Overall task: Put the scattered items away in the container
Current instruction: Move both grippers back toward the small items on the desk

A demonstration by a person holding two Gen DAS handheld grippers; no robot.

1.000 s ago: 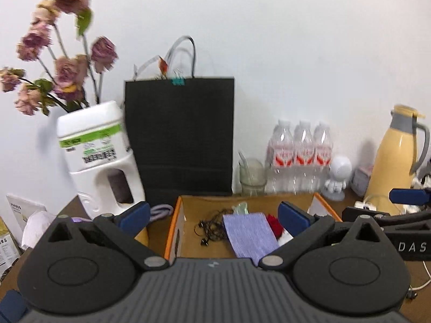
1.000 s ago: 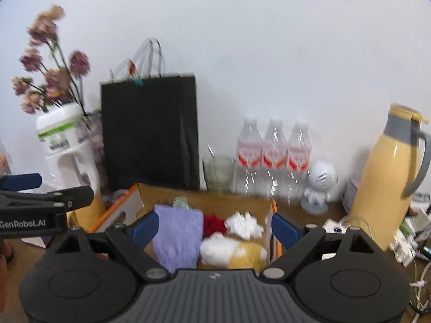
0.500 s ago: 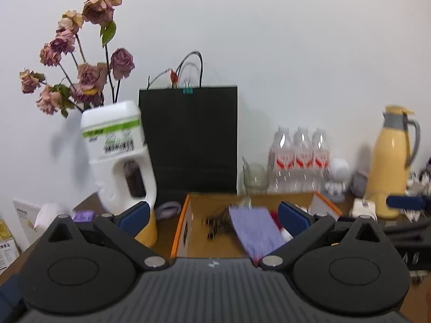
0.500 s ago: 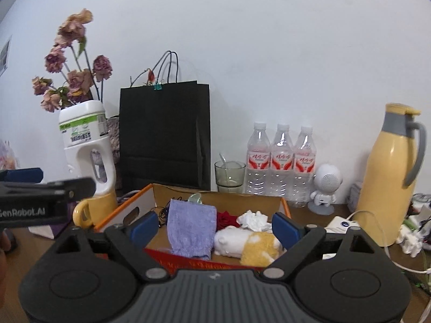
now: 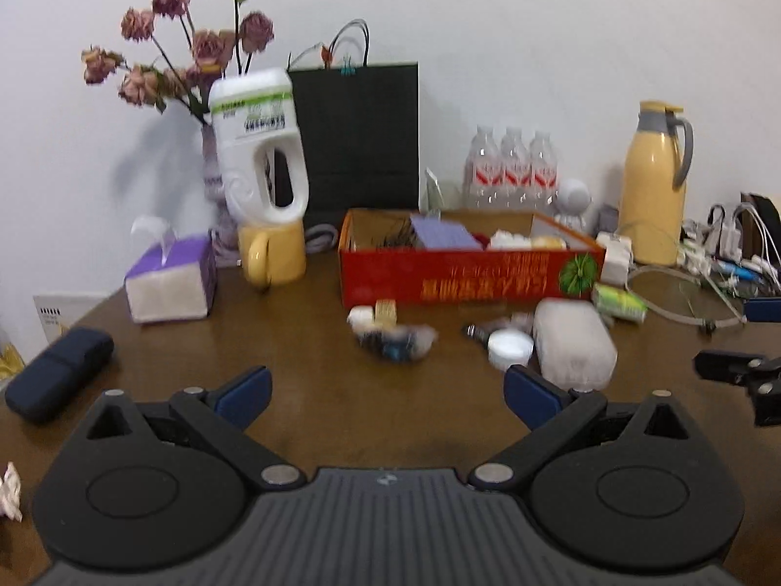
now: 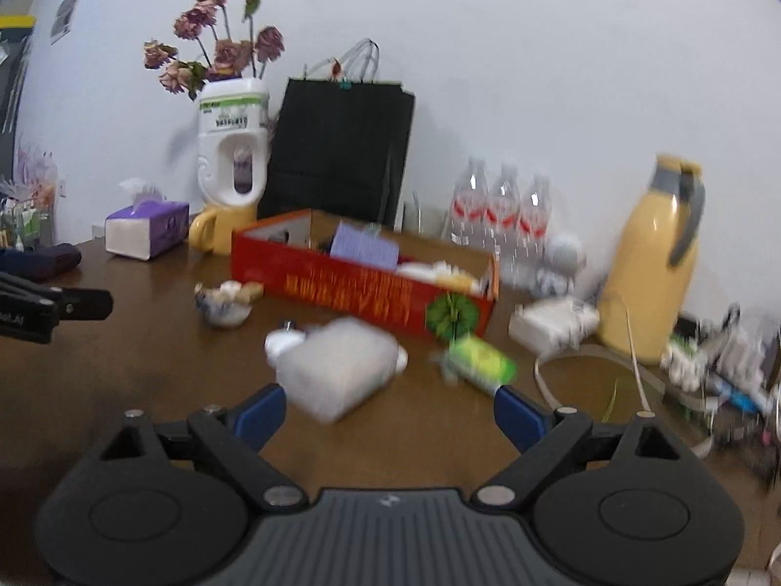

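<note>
1. Nearest the cameras, both tools are spread wide with nothing in them: the left gripper (image 5: 385, 398) hangs over bare brown table (image 5: 312, 420), and the right gripper (image 6: 389, 412) does too.
2. Just past the right gripper, around 11 o'clock in its view, sits a white wrapped pack (image 6: 337, 371), pretty blurry. A green packet (image 6: 481, 359) lies at about 1 o'clock.
3. In the left view the same white pack (image 5: 571, 349) is at 2 o'clock with a small white lid (image 5: 510, 344) right beside it.
4. Dead ahead of the left gripper, 12 o'clock, there's a blurry little heap of small items (image 5: 390, 332), can't make out what exactly.
5. Behind all that loose stuff is the red box (image 5: 468, 278), open on top, already holding a purple cloth (image 5: 441, 234) and some white and yellow bits.
6. Far left, 10 o'clock: tissue box (image 5: 171, 278), yellow mug (image 5: 273, 254), white jug with dried roses (image 5: 258, 146).
7. Back wall: black paper bag (image 5: 361, 136), water bottles (image 5: 510, 171), yellow thermos (image 5: 654, 185) at 2 o'clock.
</note>
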